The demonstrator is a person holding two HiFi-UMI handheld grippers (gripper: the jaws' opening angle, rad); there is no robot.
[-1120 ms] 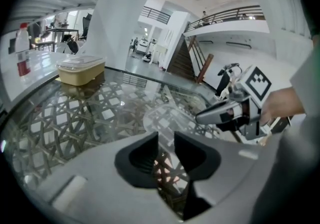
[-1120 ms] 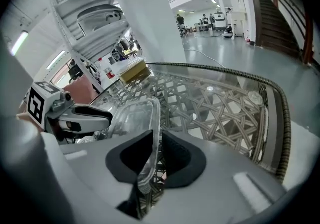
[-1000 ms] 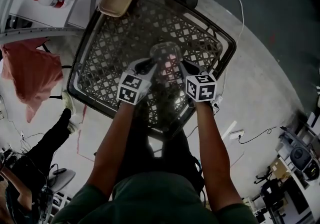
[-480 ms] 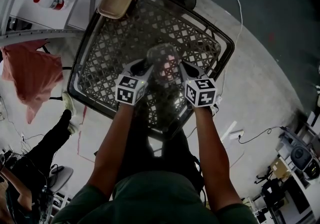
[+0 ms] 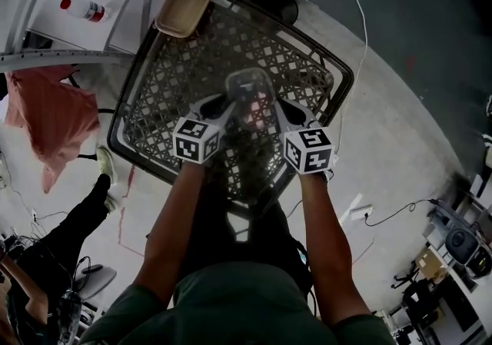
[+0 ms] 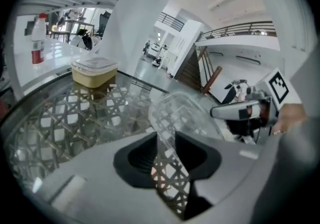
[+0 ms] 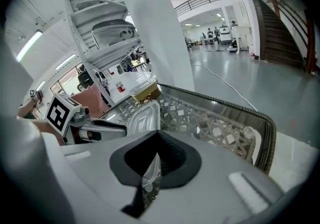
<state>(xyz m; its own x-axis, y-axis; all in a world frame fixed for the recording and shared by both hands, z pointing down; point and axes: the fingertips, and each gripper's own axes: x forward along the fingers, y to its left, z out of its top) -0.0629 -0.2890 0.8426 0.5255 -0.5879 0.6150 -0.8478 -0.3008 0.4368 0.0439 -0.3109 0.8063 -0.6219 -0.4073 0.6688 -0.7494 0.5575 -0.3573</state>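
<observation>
A clear plastic tray hangs tilted above the glass-topped woven table, held from both sides. My left gripper is shut on its left rim, and the clear wall runs down between the jaws. Opposite, my right gripper is shut on the other rim, with the tray pinched where the jaws meet. Each gripper shows in the other's view: the right one and the left one.
A tan lidded container sits at the table's far left corner. A red-labelled bottle lies on a white surface beyond. A pink cloth, a person's leg and floor cables surround the table.
The clear tray, lying flat on the glass before, has come up off the table and tilted between both grippers. The right jaws have closed tighter on its rim.
</observation>
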